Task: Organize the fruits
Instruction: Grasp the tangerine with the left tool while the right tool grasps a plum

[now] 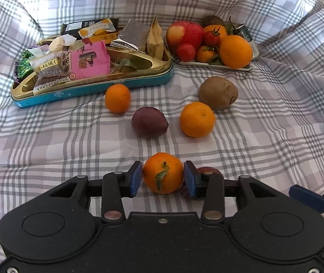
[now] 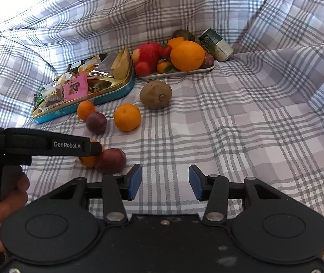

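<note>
A small leafy mandarin [image 1: 163, 173], bright orange with a green leaf curled over its top, was seen pinched between the blue pads [image 1: 135, 177] of the left gripper [image 1: 163, 178] on the plaid cloth [image 1: 264, 136], a dark red plum [image 1: 208, 170] just beside it. The right gripper [image 2: 165, 182] was held wide with nothing between its pads. Further back, two more mandarins [image 1: 197, 119], a purple passion fruit [image 1: 149, 122] and a kiwi [image 1: 217, 92] were scattered near the fruit tray [image 1: 216, 66] and snack tin [image 1: 93, 89].
</note>
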